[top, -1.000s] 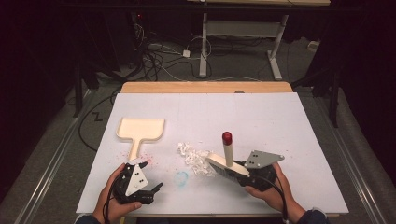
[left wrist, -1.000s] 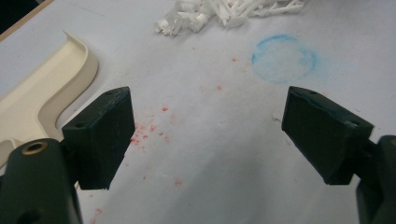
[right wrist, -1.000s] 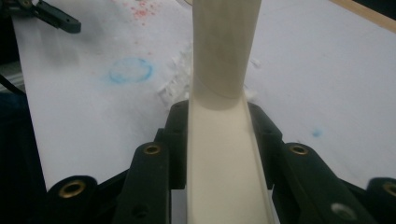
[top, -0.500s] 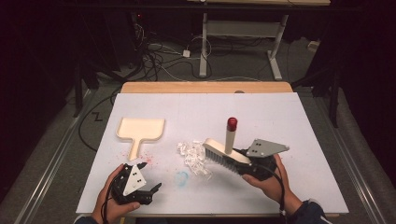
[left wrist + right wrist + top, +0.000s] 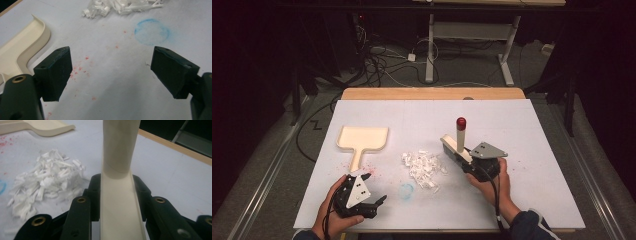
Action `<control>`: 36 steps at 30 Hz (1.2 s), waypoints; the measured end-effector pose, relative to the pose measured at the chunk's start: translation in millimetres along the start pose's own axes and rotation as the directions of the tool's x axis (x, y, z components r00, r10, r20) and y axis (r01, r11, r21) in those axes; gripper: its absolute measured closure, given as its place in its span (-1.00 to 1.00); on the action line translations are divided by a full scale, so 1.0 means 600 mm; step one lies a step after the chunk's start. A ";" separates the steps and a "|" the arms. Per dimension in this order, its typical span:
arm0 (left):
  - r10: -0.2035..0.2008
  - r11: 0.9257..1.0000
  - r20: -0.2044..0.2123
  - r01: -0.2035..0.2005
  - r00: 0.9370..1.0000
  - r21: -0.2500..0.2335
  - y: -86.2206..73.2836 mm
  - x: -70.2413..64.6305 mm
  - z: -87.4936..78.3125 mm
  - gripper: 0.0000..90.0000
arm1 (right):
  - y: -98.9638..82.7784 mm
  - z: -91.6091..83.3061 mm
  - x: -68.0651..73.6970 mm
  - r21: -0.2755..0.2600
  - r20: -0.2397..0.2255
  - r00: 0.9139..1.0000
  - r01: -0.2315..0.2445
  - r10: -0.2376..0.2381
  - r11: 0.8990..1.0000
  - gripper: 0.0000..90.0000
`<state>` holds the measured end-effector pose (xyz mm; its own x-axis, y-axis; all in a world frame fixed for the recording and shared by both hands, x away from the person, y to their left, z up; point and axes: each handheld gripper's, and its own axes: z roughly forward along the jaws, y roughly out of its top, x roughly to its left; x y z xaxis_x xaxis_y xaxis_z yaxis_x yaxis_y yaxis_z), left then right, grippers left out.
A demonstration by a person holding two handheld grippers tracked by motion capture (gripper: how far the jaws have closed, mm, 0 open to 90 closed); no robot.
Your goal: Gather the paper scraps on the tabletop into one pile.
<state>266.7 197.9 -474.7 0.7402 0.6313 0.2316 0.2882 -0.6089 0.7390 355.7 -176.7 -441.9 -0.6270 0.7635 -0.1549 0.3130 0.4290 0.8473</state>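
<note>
My right gripper is shut on the cream handle of a brush with a red tip, its head resting just right of a pile of white paper shreds. In the right gripper view the handle runs up between the jaws, the shreds to its left. A cream dustpan lies left of the pile. My left gripper rests open near the front left edge. Its jaws stand wide over bare white paper, the dustpan to the left.
A white sheet covers the table, with a wooden strip along the far edge. A faint blue ring and red specks mark the sheet. Cables and desk legs lie on the floor beyond.
My right gripper has carried the brush away from me, from the near right side of the pile to its far right side. The left gripper has stayed put.
</note>
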 end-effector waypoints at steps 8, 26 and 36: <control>-0.006 1.000 -0.001 0.006 1.000 -0.002 -0.003 0.000 -0.001 -0.62 | 0.025 0.048 0.067 -0.019 -0.013 1.000 0.014 -0.014 1.000 0.50; 0.009 1.000 -0.006 -0.009 1.000 0.006 -0.003 -0.002 -0.004 -0.62 | 0.040 -0.043 0.032 -0.058 -0.164 0.986 0.022 -0.031 0.998 0.51; 0.011 1.000 -0.008 -0.011 1.000 0.001 0.000 -0.005 -0.004 -0.62 | -0.005 -0.131 0.021 -0.011 -0.274 0.961 0.037 -0.039 0.999 0.51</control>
<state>263.1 197.2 -473.7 0.7384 0.6283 0.2451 0.2804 -0.6165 0.7357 290.8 -206.2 -406.5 -0.8101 0.5848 -0.0424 0.2816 0.4515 0.8466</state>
